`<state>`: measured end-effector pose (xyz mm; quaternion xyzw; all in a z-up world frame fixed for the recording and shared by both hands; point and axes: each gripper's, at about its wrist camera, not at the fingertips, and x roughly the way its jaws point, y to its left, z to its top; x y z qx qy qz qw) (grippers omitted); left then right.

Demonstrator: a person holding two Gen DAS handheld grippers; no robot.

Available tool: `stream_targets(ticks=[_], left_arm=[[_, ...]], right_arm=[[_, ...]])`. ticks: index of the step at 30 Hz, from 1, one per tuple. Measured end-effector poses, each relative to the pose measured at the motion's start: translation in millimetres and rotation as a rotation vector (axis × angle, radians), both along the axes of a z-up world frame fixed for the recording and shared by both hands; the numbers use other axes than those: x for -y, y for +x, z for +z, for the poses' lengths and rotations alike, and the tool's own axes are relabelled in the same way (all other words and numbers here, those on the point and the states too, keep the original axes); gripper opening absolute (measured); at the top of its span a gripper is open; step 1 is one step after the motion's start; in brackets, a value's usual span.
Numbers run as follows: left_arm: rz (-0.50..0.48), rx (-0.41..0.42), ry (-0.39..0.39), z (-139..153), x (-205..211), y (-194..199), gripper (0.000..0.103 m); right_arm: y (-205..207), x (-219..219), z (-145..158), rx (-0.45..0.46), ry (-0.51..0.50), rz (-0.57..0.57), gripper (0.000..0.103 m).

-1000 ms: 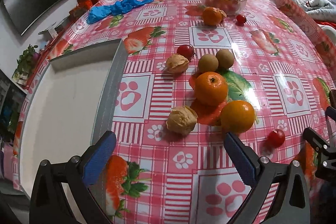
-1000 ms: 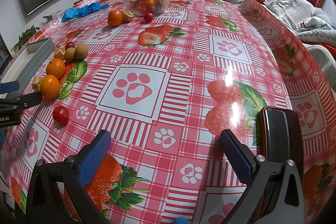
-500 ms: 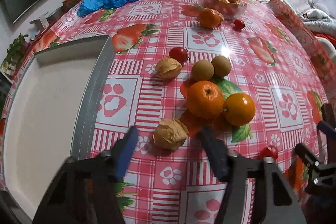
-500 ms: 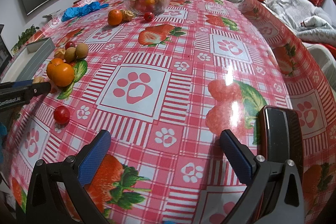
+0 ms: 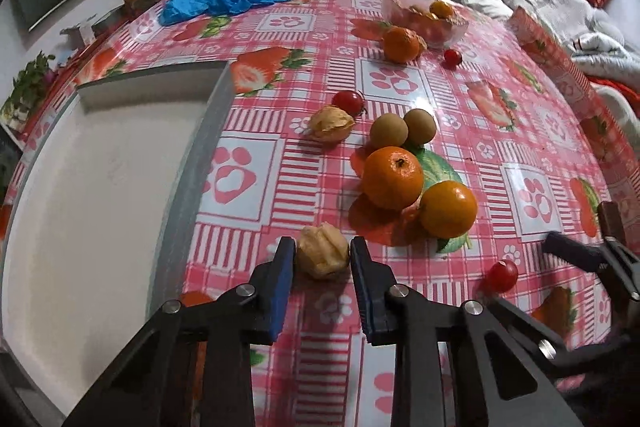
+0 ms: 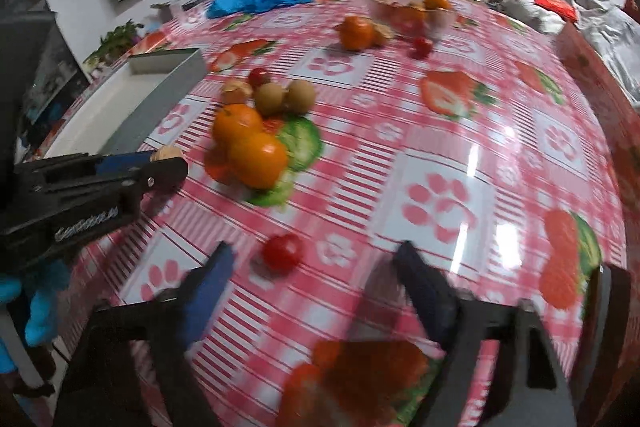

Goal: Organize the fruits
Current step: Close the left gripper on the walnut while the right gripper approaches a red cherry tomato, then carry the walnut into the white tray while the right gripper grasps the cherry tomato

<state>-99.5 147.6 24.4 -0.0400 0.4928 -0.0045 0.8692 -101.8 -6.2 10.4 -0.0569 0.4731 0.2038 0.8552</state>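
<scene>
1. The worktop (image 5: 400,83) is wearing a glossy red-and-white checked cloth printed with paw prints and strawberries; a dark screen, red boxes and bedding are sitting around it in the room.
2. One white tray (image 5: 100,187) with a grey rim is lying on the worktop's left side, bare inside.
3. One clear bowl (image 5: 424,21) of fruit is standing at the far end, with one more orange and a cherry tomato beside it.
4. One blue crumpled glove (image 5: 220,3) is lying far left.
5. Two oranges (image 5: 394,177) are touching each other in the near cluster.
6. Two brown round fruits (image 5: 388,133) are sitting just behind them.
7. Two papery husked fruits are showing: one (image 5: 331,123) beside the tray, one pale husked fruit (image 5: 322,255) nearer.
8. The left tool (image 5: 322,259) is closing, its blue pads pressing that pale husked fruit on the worktop, just beside the tray rim.
9. The right tool (image 6: 312,271), blurred, is closing; a cherry tomato (image 6: 282,253) is lying between its fingers, untouched.
</scene>
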Motion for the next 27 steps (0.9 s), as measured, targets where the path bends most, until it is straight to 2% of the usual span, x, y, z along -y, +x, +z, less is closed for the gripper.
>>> stream_targets(ticks=[1, 2, 3, 4, 5, 6, 10, 16, 18, 20, 21, 24, 27], left_arm=[[0.005, 0.005, -0.012, 3, -2, -3, 0.030], [0.007, 0.011, -0.021, 5, -4, -6, 0.030], [0.008, 0.017, -0.027, 8, -5, -9, 0.030], [0.005, 0.027, -0.034, 12, -6, -12, 0.030], [0.003, 0.034, -0.035, 14, -6, -14, 0.030], [0.001, 0.046, -0.032, 18, -6, -18, 0.031], [-0.014, 0.077, -0.030, 28, -8, -25, 0.031], [-0.037, 0.060, 0.019, 16, 2, -16, 0.031], [-0.054, 0.045, 0.040, 8, 6, -12, 0.031], [-0.053, 0.030, 0.045, 0, 7, -8, 0.031], [-0.047, 0.023, 0.047, -4, 6, -6, 0.031], [-0.033, 0.018, 0.039, -9, 5, -2, 0.031], [-0.031, 0.022, 0.049, -9, 8, 2, 0.031]], right_arm=[[1, -5, -1, 0.007, -0.016, 0.004, 0.064], [1, -9, -1, 0.018, -0.034, 0.008, 0.051], [0, -12, -1, 0.028, -0.049, 0.010, 0.043], [0, -13, -1, 0.033, -0.059, 0.010, 0.031], [1, -11, 0, 0.028, -0.054, 0.008, 0.025], [3, -7, 1, 0.012, -0.035, 0.000, 0.024], [11, 11, 3, -0.053, 0.047, -0.046, 0.024], [4, 15, 2, -0.042, 0.029, -0.043, 0.027], [0, 13, 2, -0.029, 0.013, -0.030, 0.036], [-2, 9, 3, -0.013, -0.012, -0.017, 0.067], [-4, 7, 3, 0.006, -0.041, -0.020, 0.069], [-7, 4, -1, 0.030, -0.087, -0.016, 0.066], [-7, 3, 0, 0.055, -0.107, -0.021, 0.045]])
